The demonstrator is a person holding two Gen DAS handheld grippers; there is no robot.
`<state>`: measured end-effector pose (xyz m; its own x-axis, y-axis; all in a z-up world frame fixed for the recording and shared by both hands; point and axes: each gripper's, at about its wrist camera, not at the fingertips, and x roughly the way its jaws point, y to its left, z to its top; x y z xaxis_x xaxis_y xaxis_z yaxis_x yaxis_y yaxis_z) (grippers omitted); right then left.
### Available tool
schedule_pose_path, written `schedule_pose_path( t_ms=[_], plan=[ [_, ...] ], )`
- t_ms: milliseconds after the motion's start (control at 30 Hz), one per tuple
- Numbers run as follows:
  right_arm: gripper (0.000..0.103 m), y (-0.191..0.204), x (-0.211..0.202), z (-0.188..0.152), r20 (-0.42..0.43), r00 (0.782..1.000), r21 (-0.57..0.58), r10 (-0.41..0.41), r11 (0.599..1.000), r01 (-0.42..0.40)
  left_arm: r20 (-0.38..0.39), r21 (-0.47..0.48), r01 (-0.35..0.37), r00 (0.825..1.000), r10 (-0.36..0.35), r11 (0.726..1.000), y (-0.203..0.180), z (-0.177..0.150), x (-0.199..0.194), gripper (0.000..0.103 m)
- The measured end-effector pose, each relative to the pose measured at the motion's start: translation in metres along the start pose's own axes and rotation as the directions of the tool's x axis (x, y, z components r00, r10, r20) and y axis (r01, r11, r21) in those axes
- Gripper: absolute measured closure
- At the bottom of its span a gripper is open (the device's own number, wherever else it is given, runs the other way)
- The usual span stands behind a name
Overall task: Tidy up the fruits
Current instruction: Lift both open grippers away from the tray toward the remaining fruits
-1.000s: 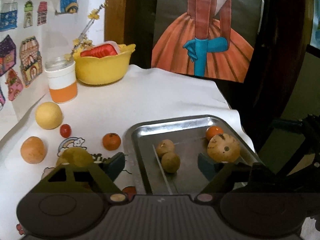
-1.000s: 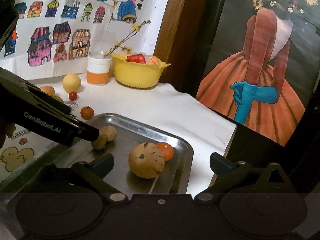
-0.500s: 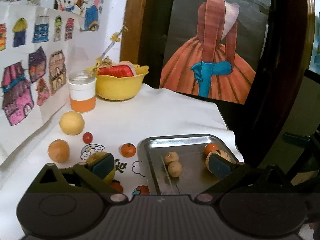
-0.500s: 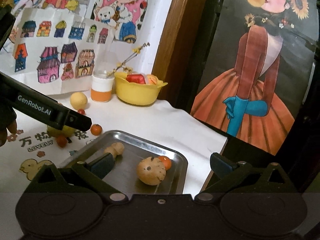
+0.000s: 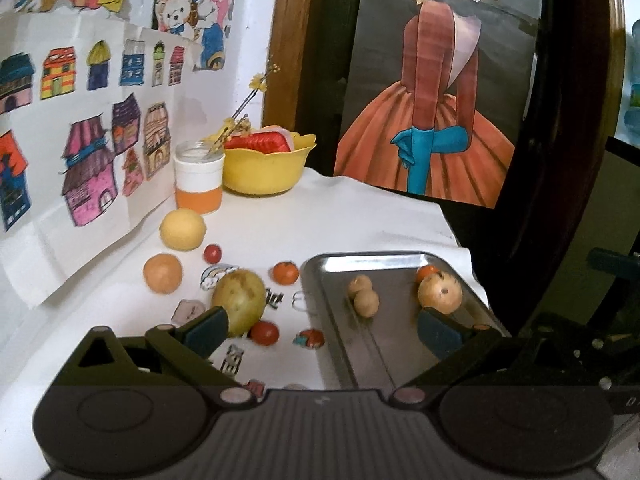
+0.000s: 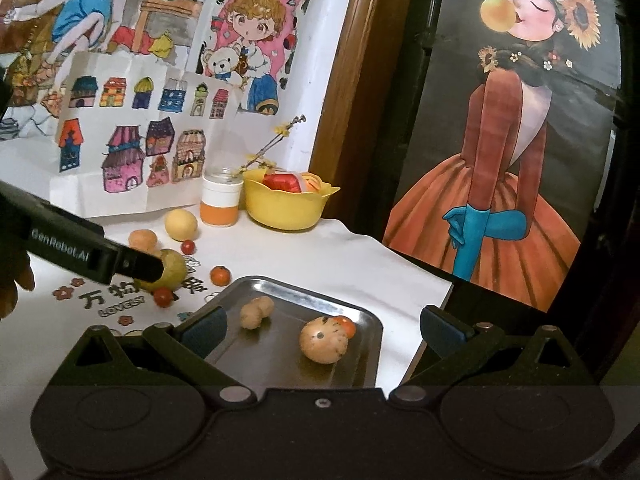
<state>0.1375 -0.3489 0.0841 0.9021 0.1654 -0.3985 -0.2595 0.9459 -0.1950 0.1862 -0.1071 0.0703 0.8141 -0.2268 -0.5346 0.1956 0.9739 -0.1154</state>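
A steel tray [image 5: 384, 258] [image 6: 296, 284] holds two small brown fruits [image 5: 363, 296] [image 6: 256, 312], a spotted round fruit [image 5: 440, 292] [image 6: 324, 340] and a small orange [image 5: 426, 271] [image 6: 347, 325]. On the white cloth lie a green-yellow pear [image 5: 239, 296] [image 6: 174, 268], red cherry tomatoes [image 5: 265, 332] [image 5: 212, 253] [image 6: 163, 297], a mandarin [image 5: 285, 273] [image 6: 220, 275], an orange [image 5: 162, 273] and a lemon [image 5: 182, 229]. My left gripper [image 5: 320, 328] is open, held back above the tray's near left edge. My right gripper [image 6: 324, 326] is open over the tray.
A yellow bowl [image 5: 264, 168] [image 6: 286, 204] with red food and a white-orange jar [image 5: 199, 182] [image 6: 221, 200] stand at the back. Drawings cover the wall on the left. The table drops off on the right beside a dark wooden frame [image 5: 560, 160].
Both grippers have pulled back and up from the tray, so more of the table and wall shows. The fruits have stayed in place.
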Motion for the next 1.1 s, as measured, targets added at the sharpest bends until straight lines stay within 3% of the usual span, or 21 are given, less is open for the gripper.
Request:
schedule_pose_path(
  t_ms=[367,1100],
  plan=[
    [0.001,0.018,-0.034,-0.016,-0.028,0.999,0.002,0.02,1.0,-0.02,-0.026,0.045,-0.016,1.0,0.017,0.999,0.001,-0.027,-0.031,0.0],
    [0.001,0.063,-0.072,-0.068,-0.184,0.98,0.07,0.075,0.996,-0.064,-0.101,0.101,-0.04,0.994,0.051,0.994,0.024,-0.08,-0.07,0.0]
  ],
)
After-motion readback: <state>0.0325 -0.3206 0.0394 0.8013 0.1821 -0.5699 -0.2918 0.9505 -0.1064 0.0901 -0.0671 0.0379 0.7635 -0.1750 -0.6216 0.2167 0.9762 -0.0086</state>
